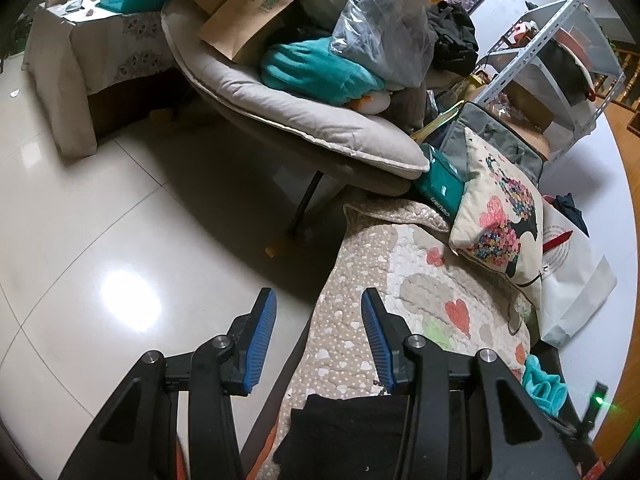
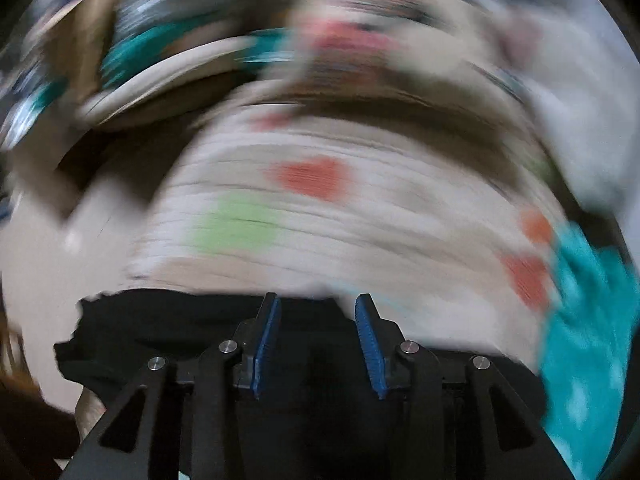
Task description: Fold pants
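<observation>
The pants point(image 1: 344, 432) were black and lay on the quilted cover point(image 1: 404, 296) with hearts, at its near end, close under both grippers. They looked soft and light, a limp cloth that would sag and slide out of shape when lifted, not slippery and not fragile. A good place to take them was along a firm edge, such as the waistband or a hem, with both layers pinched together; which edge was which I could not tell.

The left gripper point(image 1: 318, 344) had its jaws apart with nothing between the blue pads point(image 1: 262, 344); it hung over the border of the cover and the shiny floor point(image 1: 100, 216), beyond the dark cloth.

The right gripper point(image 2: 317, 344) also had its jaws apart, and no cloth was clamped between them. The pants point(image 2: 168, 328) lay beneath and behind its fingers.

The right view was strongly blurred, so the cover there point(image 2: 360, 216) showed only smeared colours, and perhaps the teal cloth point(image 2: 588, 320) at the side was a towel. Most of the pants was hidden under the gripper bodies, so the state of the fold was not readable.
</observation>
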The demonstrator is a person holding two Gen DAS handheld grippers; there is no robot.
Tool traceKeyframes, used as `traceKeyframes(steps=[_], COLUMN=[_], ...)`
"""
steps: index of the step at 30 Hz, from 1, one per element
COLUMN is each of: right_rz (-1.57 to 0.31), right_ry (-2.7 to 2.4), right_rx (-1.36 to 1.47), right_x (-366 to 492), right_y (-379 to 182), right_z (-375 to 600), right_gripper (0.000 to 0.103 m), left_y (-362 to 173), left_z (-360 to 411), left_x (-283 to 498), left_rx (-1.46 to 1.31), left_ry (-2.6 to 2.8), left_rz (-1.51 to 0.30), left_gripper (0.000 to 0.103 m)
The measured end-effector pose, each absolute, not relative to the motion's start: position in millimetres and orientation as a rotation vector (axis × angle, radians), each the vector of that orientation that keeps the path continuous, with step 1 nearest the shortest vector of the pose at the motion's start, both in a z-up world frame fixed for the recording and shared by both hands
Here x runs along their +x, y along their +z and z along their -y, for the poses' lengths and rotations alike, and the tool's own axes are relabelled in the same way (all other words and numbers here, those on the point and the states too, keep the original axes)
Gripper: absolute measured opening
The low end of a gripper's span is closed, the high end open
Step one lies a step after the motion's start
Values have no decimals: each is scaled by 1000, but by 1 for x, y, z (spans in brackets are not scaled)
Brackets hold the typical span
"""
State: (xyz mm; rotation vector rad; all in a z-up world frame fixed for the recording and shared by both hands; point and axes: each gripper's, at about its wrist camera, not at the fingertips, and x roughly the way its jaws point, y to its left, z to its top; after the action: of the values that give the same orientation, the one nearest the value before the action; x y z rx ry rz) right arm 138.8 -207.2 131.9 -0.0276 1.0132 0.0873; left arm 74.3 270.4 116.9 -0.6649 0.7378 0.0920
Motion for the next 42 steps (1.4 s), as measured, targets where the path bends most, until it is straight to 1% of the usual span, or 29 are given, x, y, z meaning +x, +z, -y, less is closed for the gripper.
traceKeyframes(steps=[3, 7, 10, 11, 13, 18, 19, 20, 21, 22, 27, 29, 32, 38, 42], right_rz=[-1077, -1124, -1136, -1142, -1148, -1150, -1151, -1164, -1180, -1186, -1196, -1211, -1242, -1330, -1417], right_ry=[-20, -119, -136, -145, -160, -132, -130, -133, -135, -150, -143, -143, -171, -276, -345], right_rx=[138, 245, 328, 333, 326, 228, 214, 203, 208, 231, 307, 287, 238, 147, 37], right_x=[112, 73, 59, 58, 57, 68, 68, 71, 72, 71, 53, 41, 32, 35, 43], right_y=[127, 110, 94, 89, 79, 65, 63, 61, 57, 57, 86, 102, 110, 89, 68], right_z=[296, 352, 368, 369, 371, 356, 353, 352, 352, 354, 354, 352, 354, 357, 351], right_gripper=[42, 43, 44, 50, 57, 57, 50, 33, 20, 11, 8, 7, 7, 7, 10], left_y=[115, 110, 105, 103, 99, 97, 97, 97, 98, 99, 95, 92, 93, 97, 94], left_z=[-259, -242, -229, -226, -223, -218, -218, -217, -215, -214, -218, -220, -218, -216, -223], left_x=[79, 86, 90, 91, 92, 95, 96, 96, 97, 97, 98, 99, 98, 93, 92], left_rx=[-657, -624, -579, -569, -552, -554, -553, -551, -547, -545, -578, -615, -616, -586, -602], left_ry=[89, 92, 101, 103, 106, 92, 88, 83, 79, 75, 68, 58, 44, 40, 48], left_rz=[-752, -776, -800, -807, -821, -838, -839, -839, -839, -839, -858, -869, -870, -866, -877], left_gripper=[43, 43, 43, 43, 43, 43, 43, 43, 43, 43, 43, 43, 43, 43, 43])
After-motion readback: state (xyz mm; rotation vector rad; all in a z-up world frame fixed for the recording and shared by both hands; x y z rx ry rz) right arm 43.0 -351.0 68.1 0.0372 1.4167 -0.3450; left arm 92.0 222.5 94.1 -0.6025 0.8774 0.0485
